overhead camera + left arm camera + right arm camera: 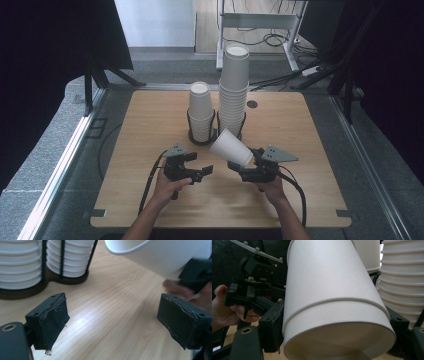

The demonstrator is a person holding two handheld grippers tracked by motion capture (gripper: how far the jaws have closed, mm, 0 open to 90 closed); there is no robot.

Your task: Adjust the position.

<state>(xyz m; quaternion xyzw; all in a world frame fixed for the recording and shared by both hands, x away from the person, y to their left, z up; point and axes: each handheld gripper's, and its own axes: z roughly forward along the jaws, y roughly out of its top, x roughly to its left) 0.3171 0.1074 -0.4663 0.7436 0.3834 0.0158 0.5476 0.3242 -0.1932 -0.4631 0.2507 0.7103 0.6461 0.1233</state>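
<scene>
White paper cup [231,147] sits clamped between your right gripper [243,171] jaws — actually two cups nested. Your left gripper [202,172] stands open, nothing between its pads — cup just beyond.

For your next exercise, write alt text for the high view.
The right gripper holds a tilted white paper cup above a wooden table; the left gripper is open and empty beside it, with two cup stacks behind.

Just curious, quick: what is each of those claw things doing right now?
Left gripper: open, nothing between its fingers.
Right gripper: shut on the paper cups.
</scene>
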